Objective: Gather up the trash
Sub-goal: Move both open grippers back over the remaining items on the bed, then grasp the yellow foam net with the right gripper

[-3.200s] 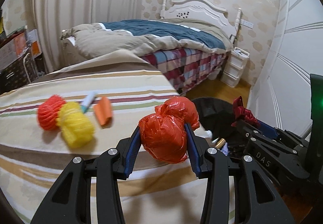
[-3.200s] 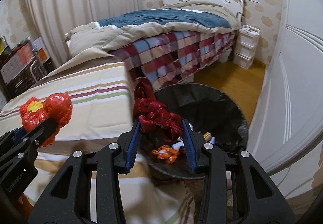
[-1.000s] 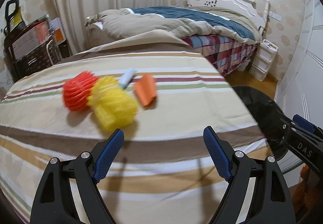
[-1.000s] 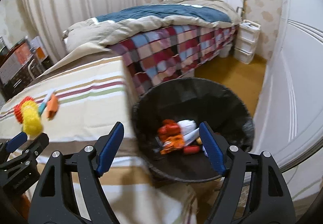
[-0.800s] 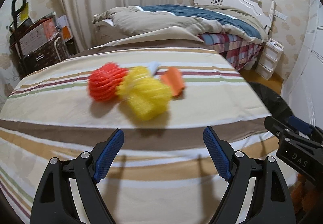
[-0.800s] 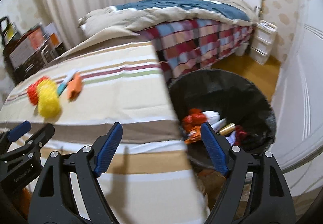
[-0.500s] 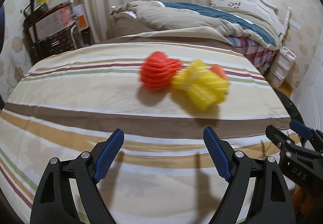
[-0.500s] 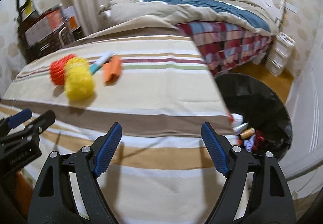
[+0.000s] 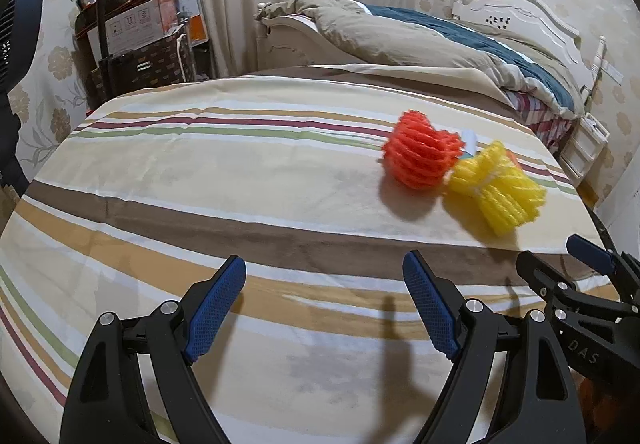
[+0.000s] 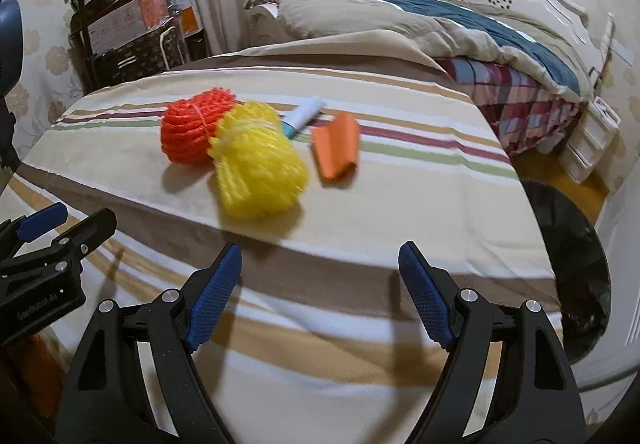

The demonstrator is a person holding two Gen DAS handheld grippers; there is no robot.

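On the striped cloth lie an orange foam net (image 9: pixel 420 156) (image 10: pixel 192 132), a yellow foam net (image 9: pixel 500 196) (image 10: pixel 258 168), a white-and-teal tube (image 10: pixel 302 116) and an orange folded wrapper (image 10: pixel 336 150). My left gripper (image 9: pixel 324 308) is open and empty, near and to the left of the nets. My right gripper (image 10: pixel 320 296) is open and empty, just in front of the yellow net. The black-lined trash bin (image 10: pixel 568 264) stands on the floor at the right edge of the striped surface.
A bed with a teal and beige duvet (image 9: pixel 440 40) lies behind. A cart with boxes (image 9: pixel 136 44) stands at the back left. White drawers (image 10: pixel 592 148) stand by the far wall. The right gripper's body (image 9: pixel 580 308) shows at the left wrist view's right.
Both grippers let go of their red trash into the bin, opened, and swung left over the striped surface toward the foam nets. The bin has slid to the right edge.
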